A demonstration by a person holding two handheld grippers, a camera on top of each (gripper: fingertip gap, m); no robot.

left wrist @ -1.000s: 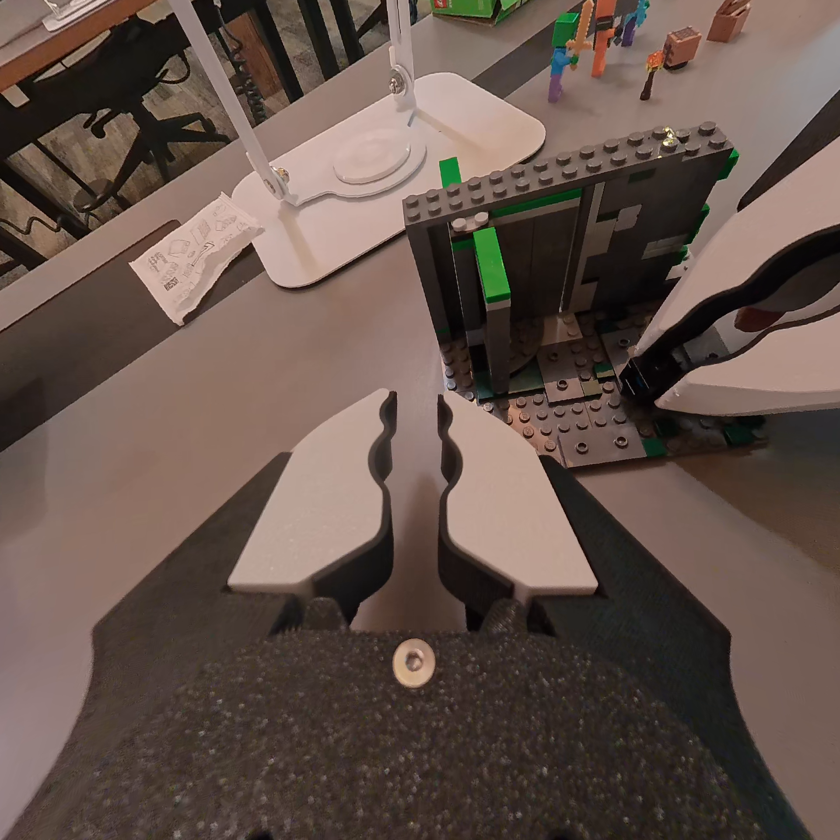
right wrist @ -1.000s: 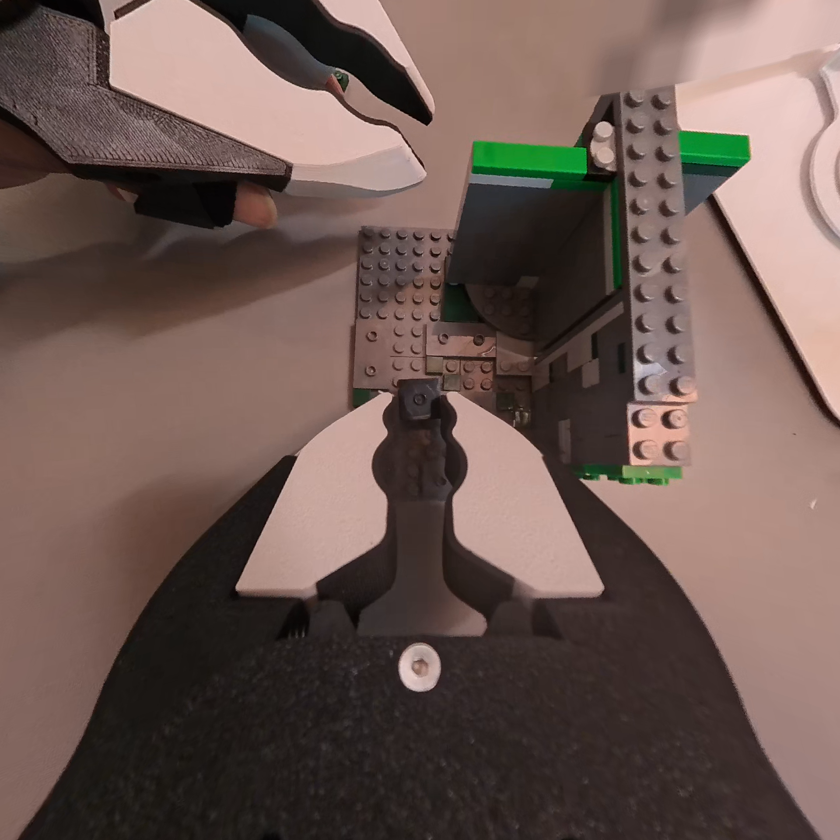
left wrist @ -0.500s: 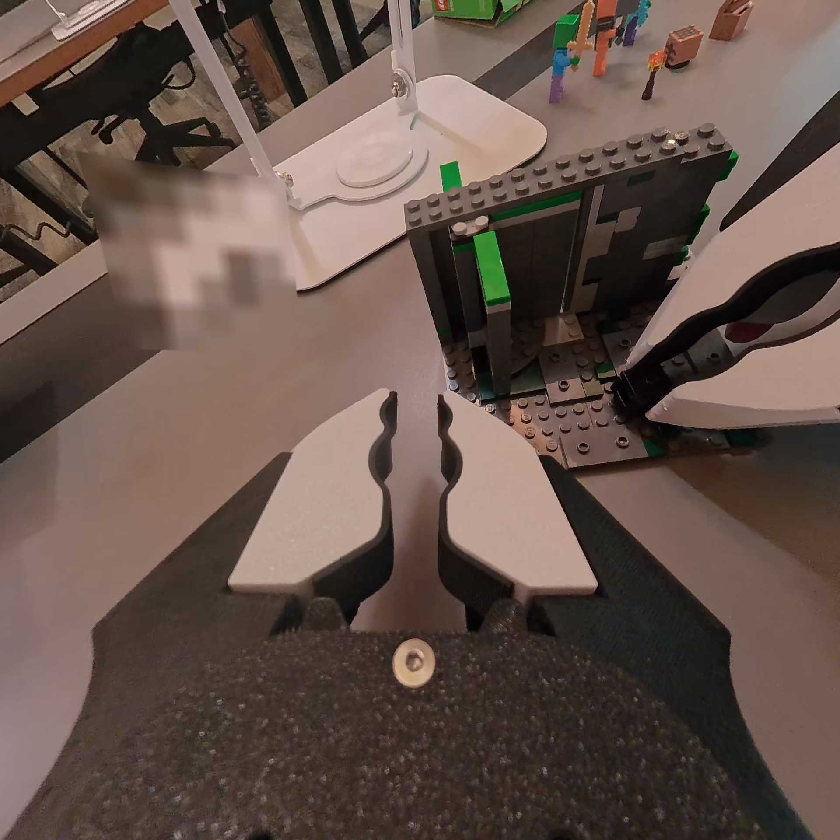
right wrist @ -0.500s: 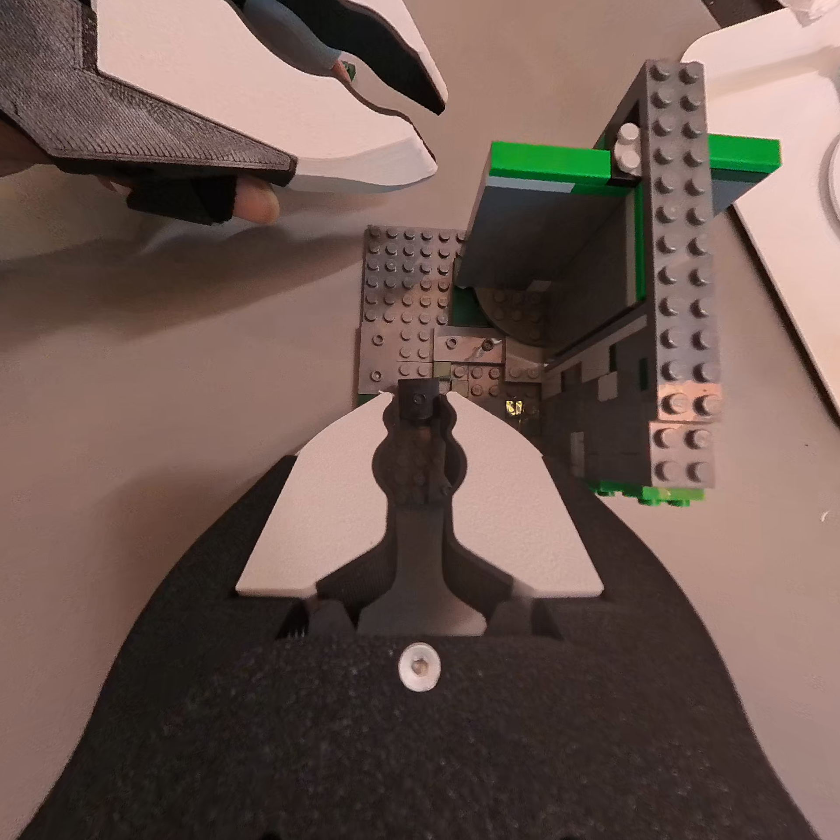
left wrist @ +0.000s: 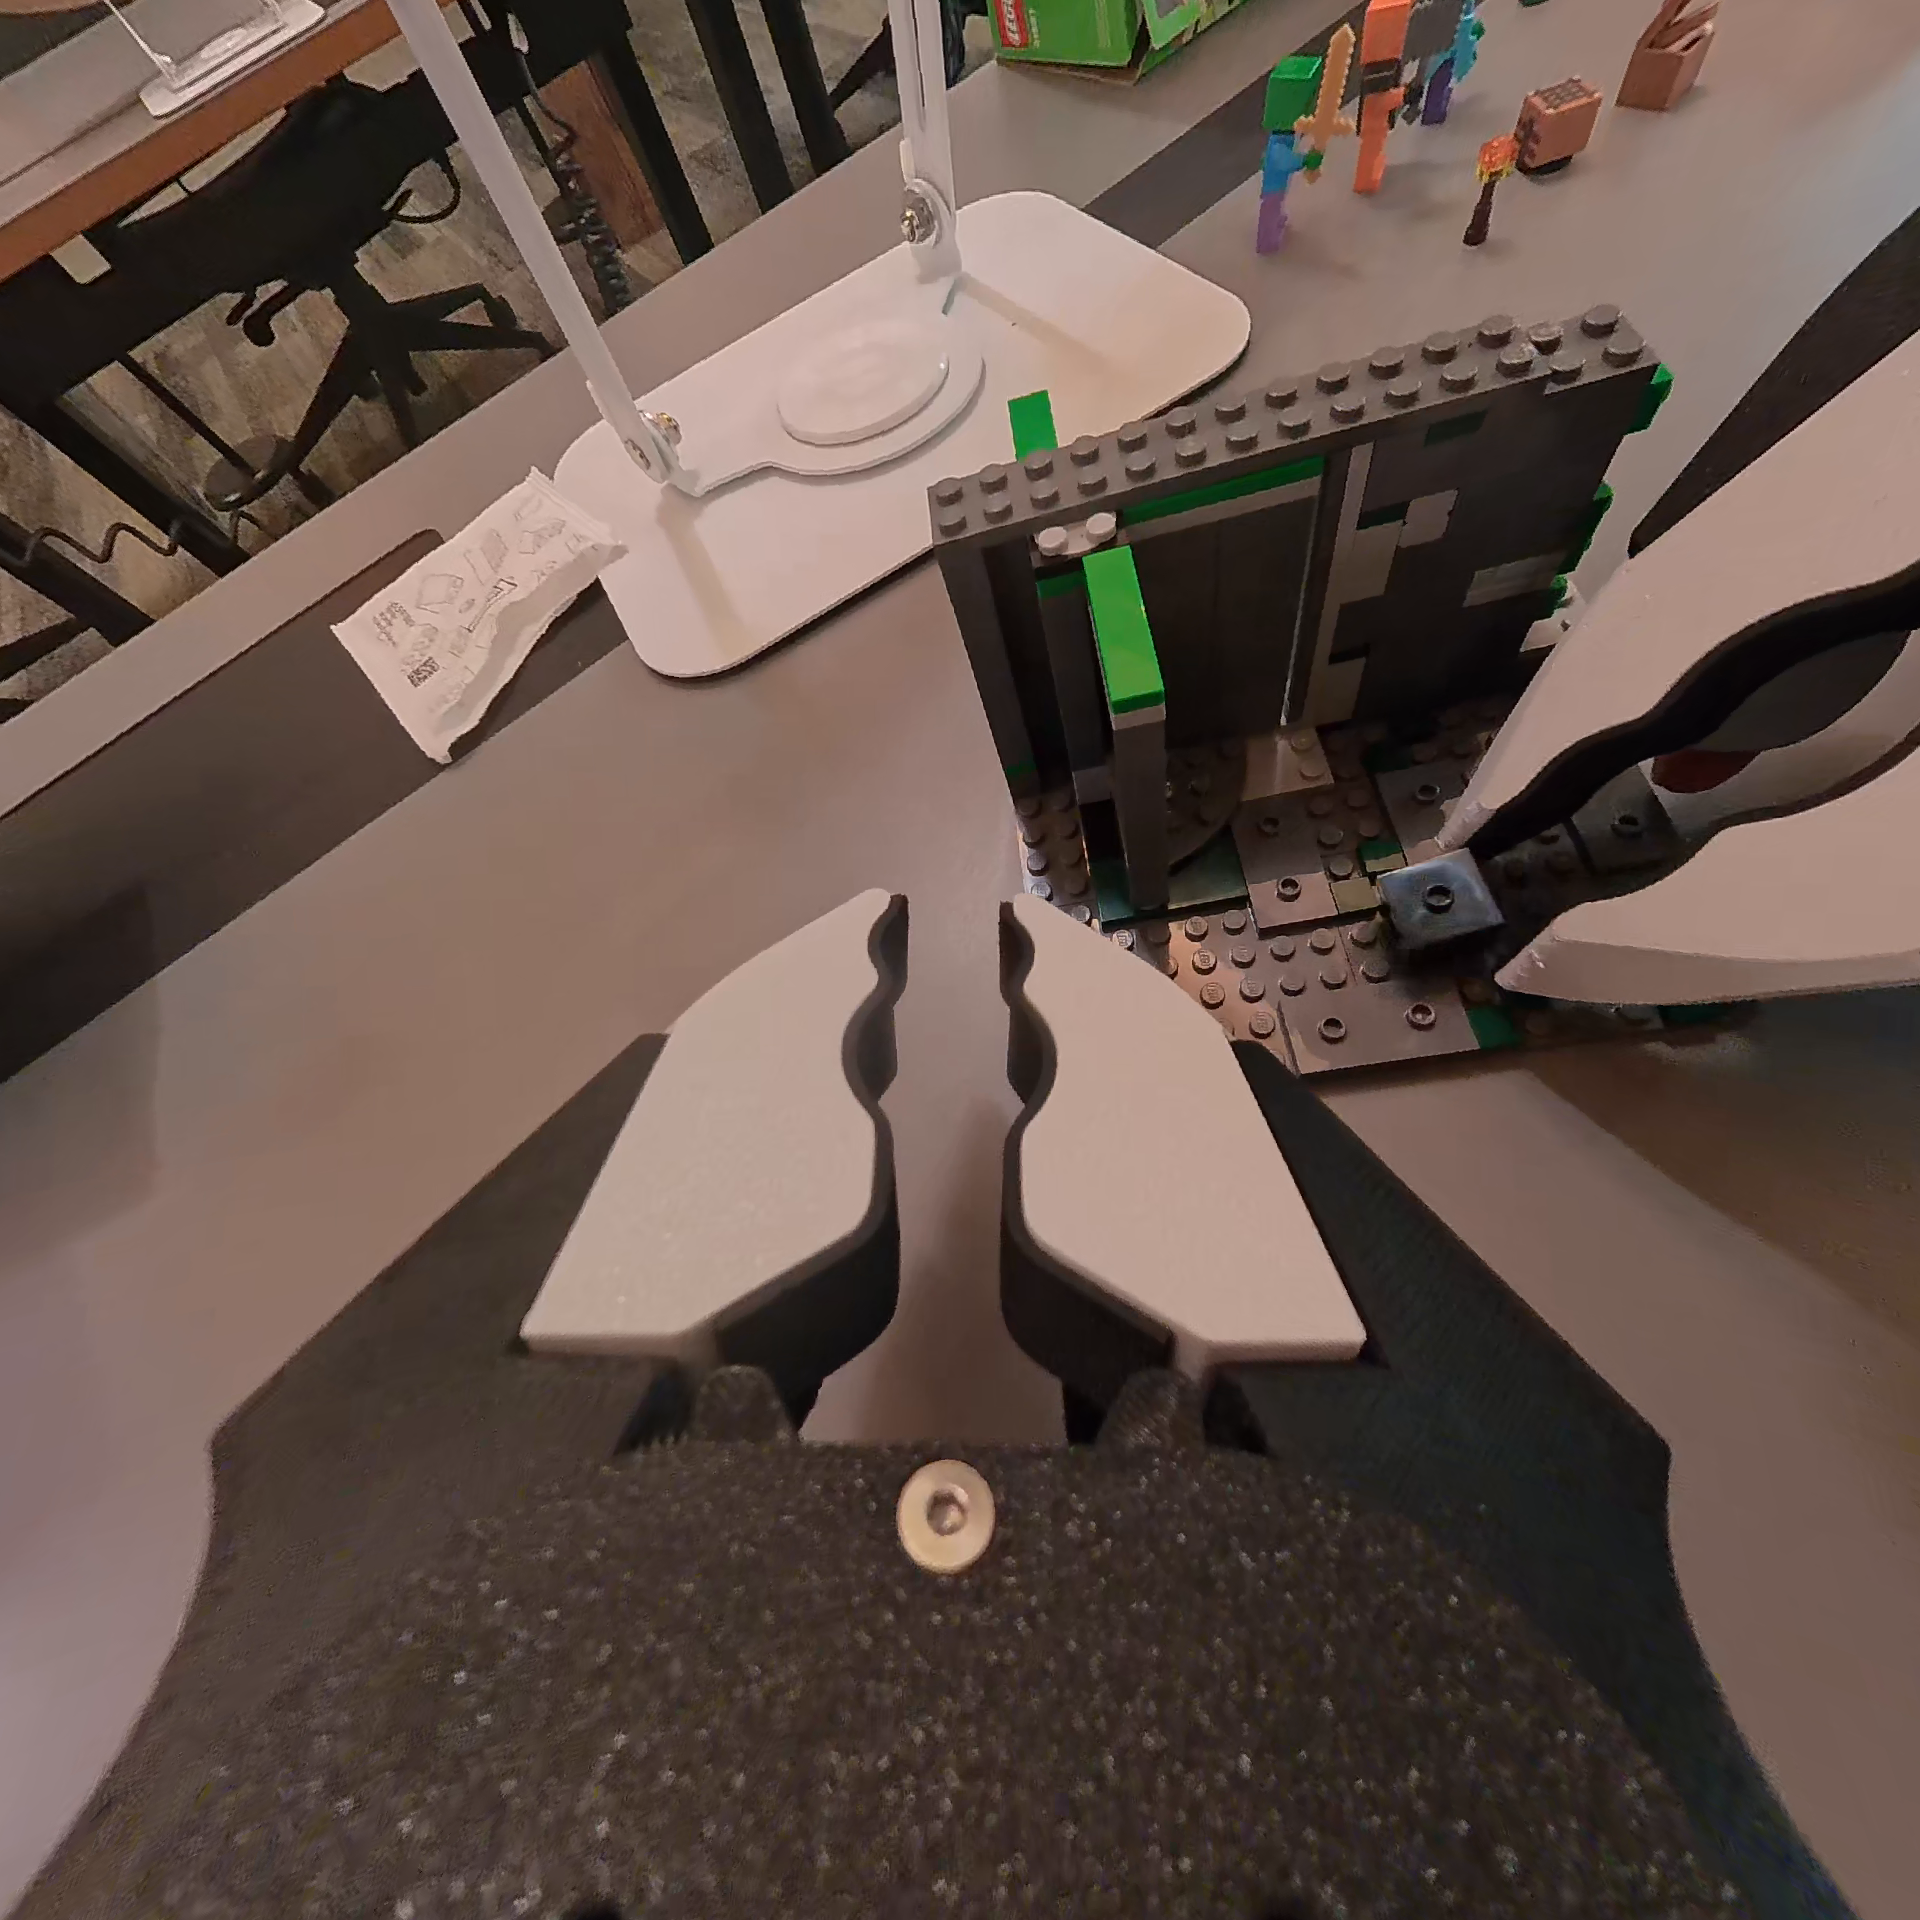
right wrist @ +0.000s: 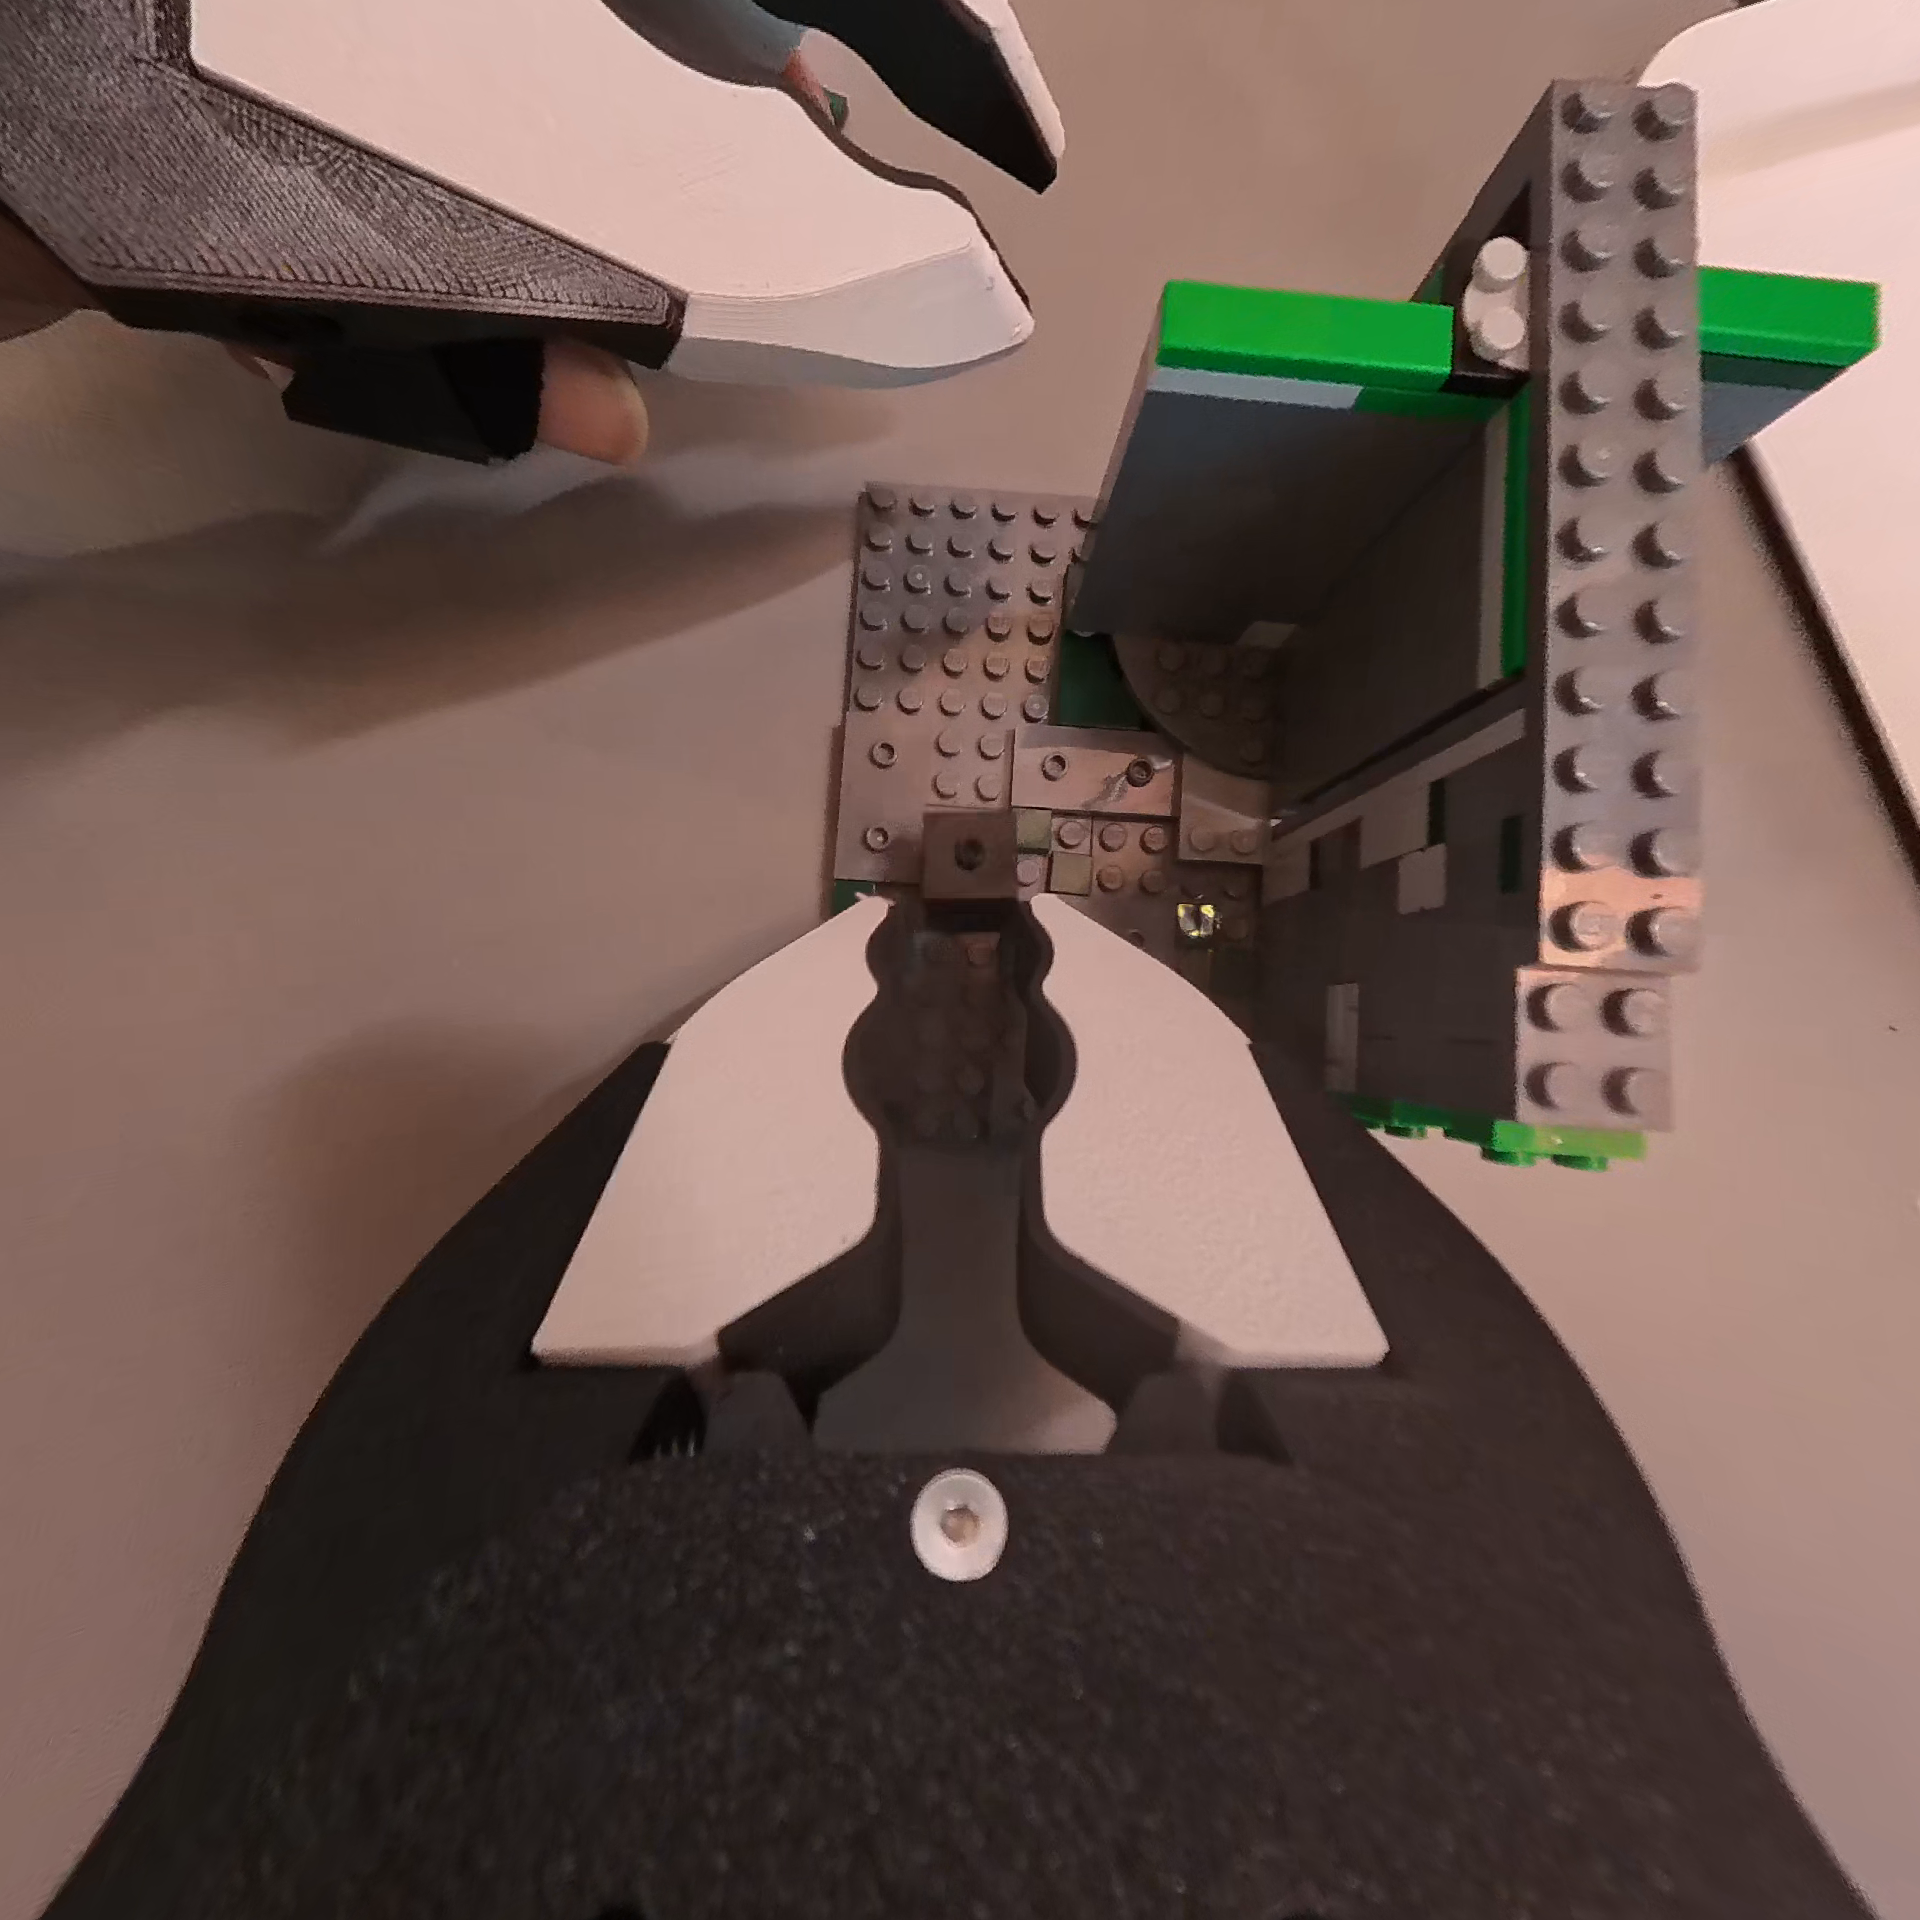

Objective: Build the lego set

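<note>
Right gripper (right wrist: 961, 909) sitting parted around dark tile (right wrist: 968, 854) at the baseplate (right wrist: 935, 623) edge; left gripper (left wrist: 951, 914) hovering released, empty, beside build.

It looked like an office: long grey tables (left wrist: 312, 935), a black swivel chair (left wrist: 312, 260), a wooden desk (left wrist: 156, 156) behind, carpeted floor (left wrist: 62, 488).

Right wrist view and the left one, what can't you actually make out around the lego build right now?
- Right wrist view: baseplate studs under the small dark piece, hidden by the right tongs.
- Left wrist view: the build's right side, covered by those tongs; whether the piece is seated.
- Left wrist view: minifigures, too small for detail.
- Right wrist view: left tongs, cut off at the top edge.
</note>
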